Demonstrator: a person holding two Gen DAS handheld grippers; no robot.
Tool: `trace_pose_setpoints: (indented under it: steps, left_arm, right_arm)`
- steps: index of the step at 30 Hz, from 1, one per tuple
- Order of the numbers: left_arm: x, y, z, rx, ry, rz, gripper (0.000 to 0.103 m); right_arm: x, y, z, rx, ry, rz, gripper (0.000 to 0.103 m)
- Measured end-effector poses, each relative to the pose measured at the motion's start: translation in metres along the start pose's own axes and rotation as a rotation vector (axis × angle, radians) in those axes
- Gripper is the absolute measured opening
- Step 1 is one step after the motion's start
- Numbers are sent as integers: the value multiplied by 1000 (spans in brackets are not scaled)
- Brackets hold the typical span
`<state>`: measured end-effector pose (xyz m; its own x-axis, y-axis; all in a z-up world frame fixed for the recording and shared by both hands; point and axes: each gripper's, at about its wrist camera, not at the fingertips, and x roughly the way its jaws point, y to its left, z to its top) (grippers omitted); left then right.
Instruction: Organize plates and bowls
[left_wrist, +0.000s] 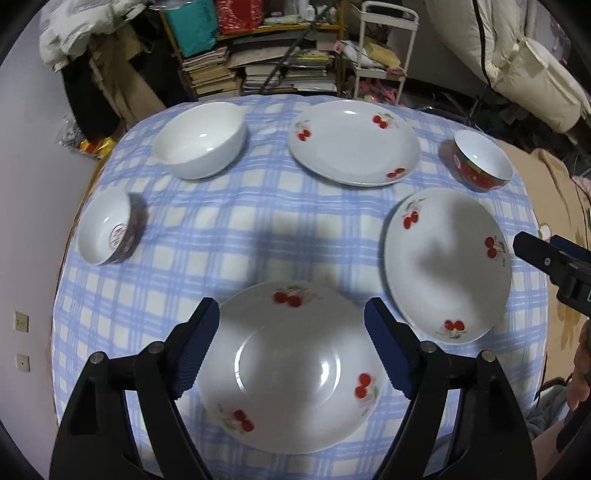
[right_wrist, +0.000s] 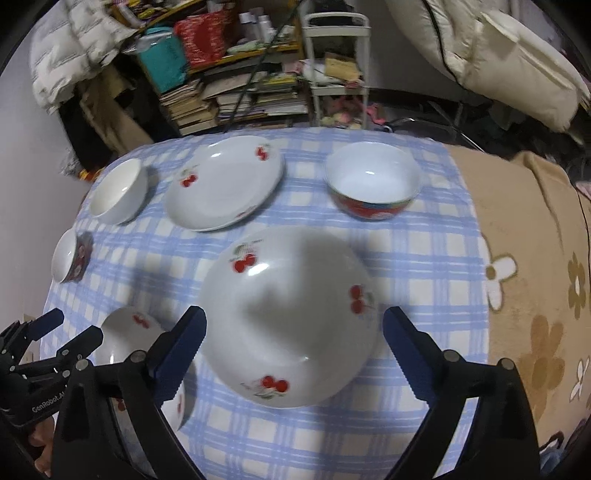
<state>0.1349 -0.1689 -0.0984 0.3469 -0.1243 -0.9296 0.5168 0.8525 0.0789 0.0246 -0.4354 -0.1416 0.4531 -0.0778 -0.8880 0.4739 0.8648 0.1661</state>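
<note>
Hovering wide open and empty, the left gripper (left_wrist: 290, 321) frames the near white cherry-printed ceramic plate (left_wrist: 291, 369) on the blue checked tablecloth (left_wrist: 229, 221); the right gripper (right_wrist: 293, 326), equally open and empty, hangs above its neighbour plate (right_wrist: 291, 317), probably for stacking.

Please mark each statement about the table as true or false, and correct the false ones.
1. Three cherry plates lie on the checked cloth. True: near plate, right plate, far plate.
2. The plates are stacked together. False: each lies apart on the cloth.
3. The left gripper holds a plate. False: it is open above the near plate, holding nothing.
4. The right gripper is open. True.
5. The red bowl is upside down. False: it stands upright.
</note>
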Motion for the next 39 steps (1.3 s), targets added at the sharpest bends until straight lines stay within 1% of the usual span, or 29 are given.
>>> trace_pose_setpoints:
  steps: [3,6,13,16,18,20,21,23,24,25,26,27,28,29,30,31,33,34,35,36,37,38,39]
  left_arm:
    - [6,-15,7,25,8,20,80]
    - [13,-25,13,36,17,34,80]
    - [31,-41,26,53,17,41,80]
    - [41,-48,28,64,30,42,80]
    - [47,-51,29,64,41,32,80]
    - [52,-53,30,57,52,16,80]
    - [55,-55,31,52,56,3,80]
    - [60,-58,32,54,60,-13,79]
    - [62,-60,32,58,62,-18,75]
    - [65,-62,32,64,66,-22,72]
    - [68,-65,32,71,74,-25,71]
    - [72,-67,33,75,81,-28,69]
    - [75,-69,33,75,88,-32,63]
    - [78,-70,33,74,95,-38,59]
    - [82,-71,34,72,109,-47,53]
    - [85,-72,34,67,120,-56,43]
    - [91,-75,35,60,138,-74,33]
    - [94,-76,35,59,145,-85,29]
    - [97,-77,35,59,152,-92,27]
    - [100,-79,35,59,160,-99,25]
    - [103,-80,35,61,167,-105,16]
    - [106,-82,35,65,176,-118,11]
    - [108,-85,35,70,180,-121,12]
  right_arm:
    - [7,-17,3,59,20,20,101]
    - [12,-32,6,92,31,19,101]
    - [31,-52,3,114,87,-1,101]
    - [41,-58,3,123,113,11,99]
    - [47,-59,3,111,124,-2,92]
    - [54,-59,2,96,143,-18,81]
    - [57,-59,2,94,154,-18,78]
    - [60,-60,1,94,165,-2,67]
    - [63,-60,1,95,172,9,65]
    - [65,-61,1,95,176,11,60]
    - [67,-61,0,94,183,11,52]
    - [71,-61,0,92,196,10,48]
    - [73,-61,-1,91,205,11,41]
    - [75,-61,-1,90,211,14,33]
    - [78,-62,-1,89,218,17,30]
    - [80,-63,-1,90,224,14,27]
    - [83,-64,-2,96,229,9,24]
    - [84,-64,-2,99,229,12,21]
    - [86,-65,-1,107,233,15,18]
    - [87,-66,-1,113,236,16,18]
    - [88,-67,-1,120,240,20,15]
    - [89,-67,0,122,244,22,11]
    - [90,-68,-1,124,246,24,11]
